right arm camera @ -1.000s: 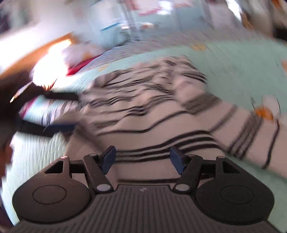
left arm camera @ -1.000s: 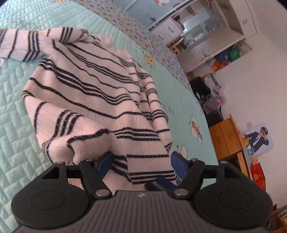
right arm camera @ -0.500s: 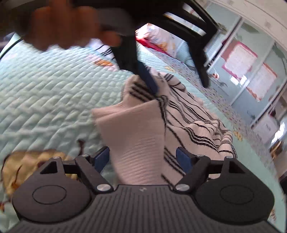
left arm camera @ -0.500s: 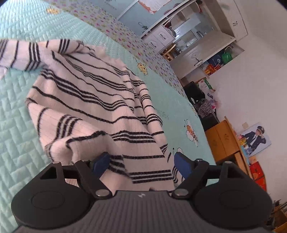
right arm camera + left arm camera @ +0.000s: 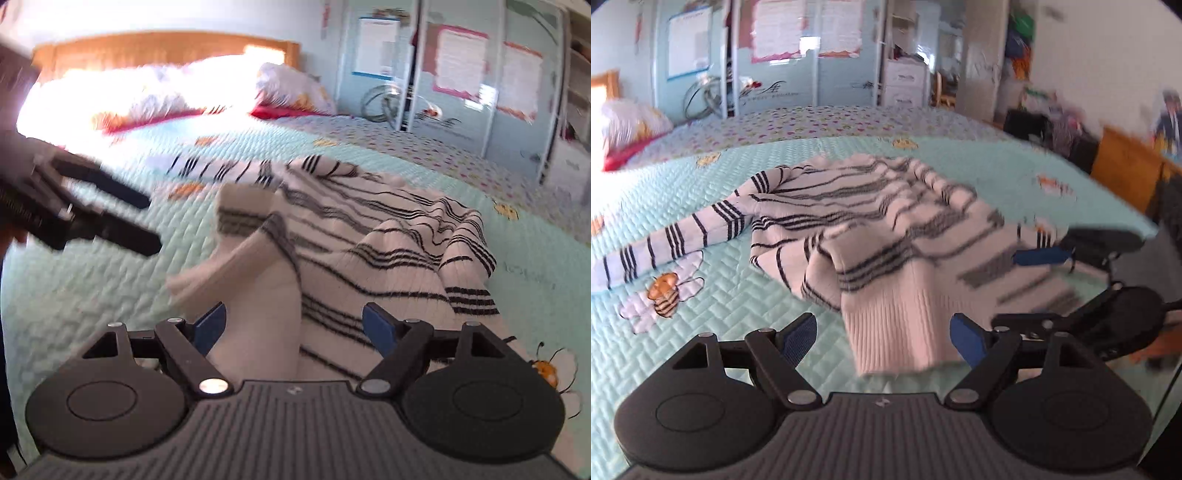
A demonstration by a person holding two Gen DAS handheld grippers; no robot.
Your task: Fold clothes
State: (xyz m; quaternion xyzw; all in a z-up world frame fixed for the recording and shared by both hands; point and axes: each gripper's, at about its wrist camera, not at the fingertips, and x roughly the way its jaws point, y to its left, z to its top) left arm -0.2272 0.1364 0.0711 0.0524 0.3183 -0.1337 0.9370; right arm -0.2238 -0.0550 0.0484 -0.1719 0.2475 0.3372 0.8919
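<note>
My main worry is the striped sweater (image 5: 871, 225) bunching further: both of my grippers have their jaws spread wide with knit lying between the blue pads, and if I close on a doubled layer or drag sideways, the loose folds could twist instead of lying flat. The left gripper (image 5: 882, 334) has the plain ribbed hem end just ahead of it, gripping nothing; the right gripper (image 5: 295, 325) is likewise spread over the fabric, not clamped. The frames are blurred, so I could also misjudge which edge I take. The sweater lies rumpled on the quilted teal bedspread (image 5: 713, 306), white with thin dark stripes, one sleeve (image 5: 676, 236) stretched out flat to the left, the body heaped in soft ridges.
</note>
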